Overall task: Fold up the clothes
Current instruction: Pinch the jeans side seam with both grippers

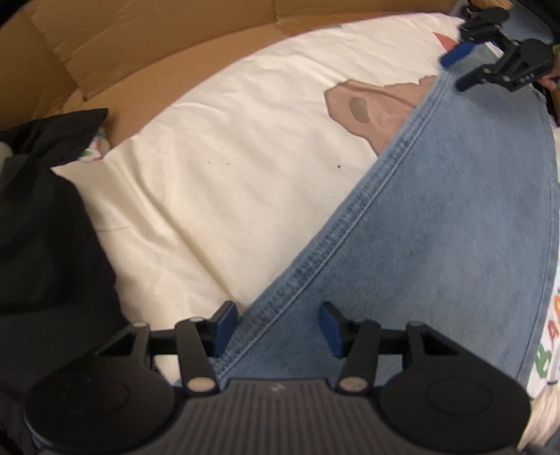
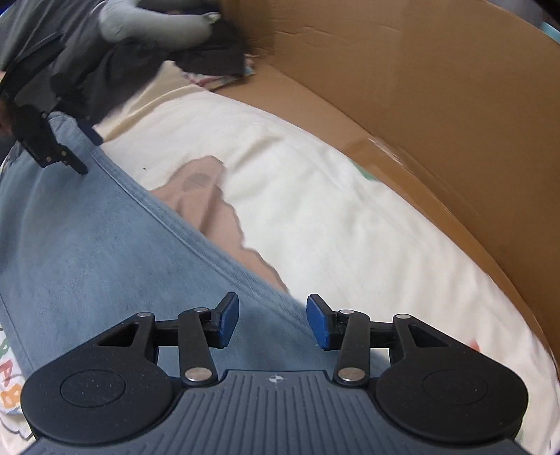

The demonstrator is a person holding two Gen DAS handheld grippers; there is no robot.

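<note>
Light blue denim jeans (image 1: 437,224) lie flat on a cream printed sheet (image 1: 217,168), their stitched side seam running diagonally. My left gripper (image 1: 276,329) hovers over the near end of that seam. Its blue pads stand apart, one on each side of the seam, and do not press the cloth. My right gripper (image 2: 273,322) is open above the denim (image 2: 91,238) near its edge, nothing pinched. Each gripper shows in the other's view: the right gripper (image 1: 458,68) at the far end of the seam, the left gripper (image 2: 85,152) at the top left.
A brown cardboard wall (image 2: 437,105) curves round the far side of the sheet (image 2: 332,196). A black garment (image 1: 52,227) is piled at the left. A grey-gloved hand (image 2: 154,17) holds the left gripper. Coloured letters (image 1: 549,336) are printed at the sheet's edge.
</note>
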